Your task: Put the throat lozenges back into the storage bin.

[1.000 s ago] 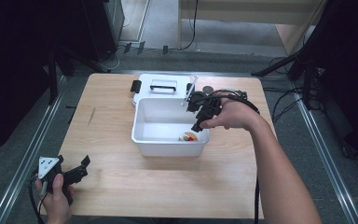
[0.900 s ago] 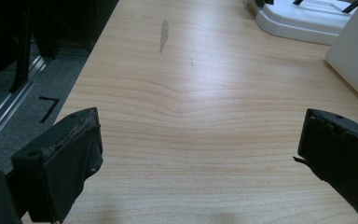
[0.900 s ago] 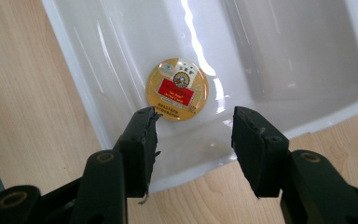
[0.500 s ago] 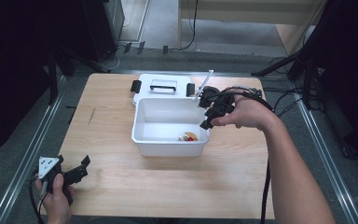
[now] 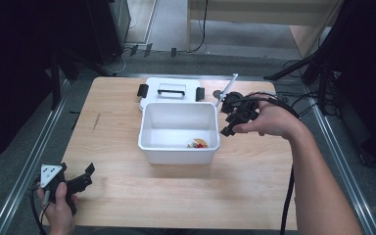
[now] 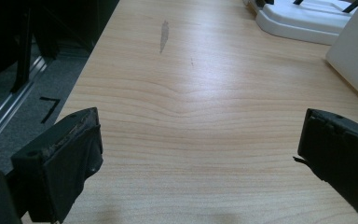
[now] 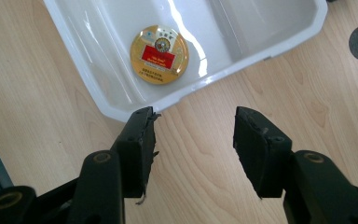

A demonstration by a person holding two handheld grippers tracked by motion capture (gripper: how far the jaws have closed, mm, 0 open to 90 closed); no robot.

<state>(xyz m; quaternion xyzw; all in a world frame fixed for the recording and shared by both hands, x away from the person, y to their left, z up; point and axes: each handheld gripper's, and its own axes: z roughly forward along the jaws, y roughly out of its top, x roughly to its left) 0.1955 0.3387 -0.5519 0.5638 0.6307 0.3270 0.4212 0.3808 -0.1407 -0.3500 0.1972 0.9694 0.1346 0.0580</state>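
The big wooden table (image 5: 254, 186) is holding a white bin (image 5: 178, 152) near its middle. The bin's lid (image 5: 186, 98) is lying flat just behind it, touching its back edge. Down in the bin, a little round gold tin (image 5: 197, 143) is lying flat on the bottom, in the front corner on the person's right.

Here is what I think could go wrong. The right gripper (image 5: 227, 128) is hanging just outside the bin's right wall, so if it is going in for the tin it could bump the rim and push the light bin across the table, or tip it. The tin is flat and sitting close to the wall and the corner. The jaws could slide off its smooth top, or one jaw could get stuck against the wall. There is also a small dark round thing (image 5: 217, 93) on the table behind that hand, and an elbow or the cable could knock it.

The right arm is reaching far out over the table, with the hand tipping the gripper down at the wood beside the bin. Its jaws are standing a little apart, pinching nothing.

The left gripper (image 5: 84, 176) is resting low at the near left corner, well apart from the bin. Its jaws are spread wide, with bare table between them.
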